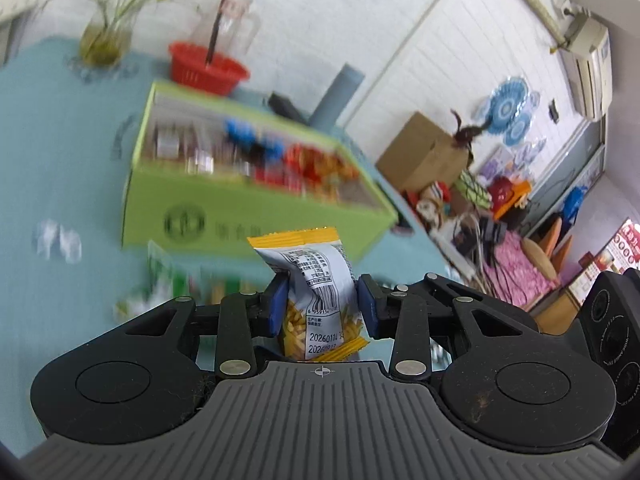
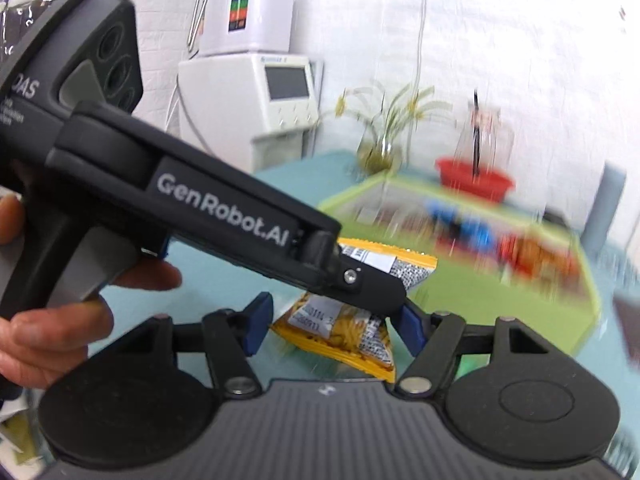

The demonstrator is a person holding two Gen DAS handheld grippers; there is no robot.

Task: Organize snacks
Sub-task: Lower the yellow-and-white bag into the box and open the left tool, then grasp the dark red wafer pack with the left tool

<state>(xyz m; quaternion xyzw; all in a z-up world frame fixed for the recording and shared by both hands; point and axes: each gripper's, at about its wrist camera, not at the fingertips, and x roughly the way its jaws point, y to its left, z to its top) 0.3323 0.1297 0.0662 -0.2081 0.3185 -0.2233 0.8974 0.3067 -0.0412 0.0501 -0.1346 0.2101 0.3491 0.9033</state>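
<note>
Left claw (image 1: 322, 306) clenched on the snack packet (image 1: 316, 292); right claw (image 2: 334, 328) released (jaws apart). Carry it level over the green box (image 1: 224, 216), releasing low.

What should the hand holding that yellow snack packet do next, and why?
Probably carry it forward over the green box and let go. The left gripper is shut on the yellow snack packet, held above the table, and the box ahead already holds other snacks. The right gripper is open, gripping nothing.
</note>
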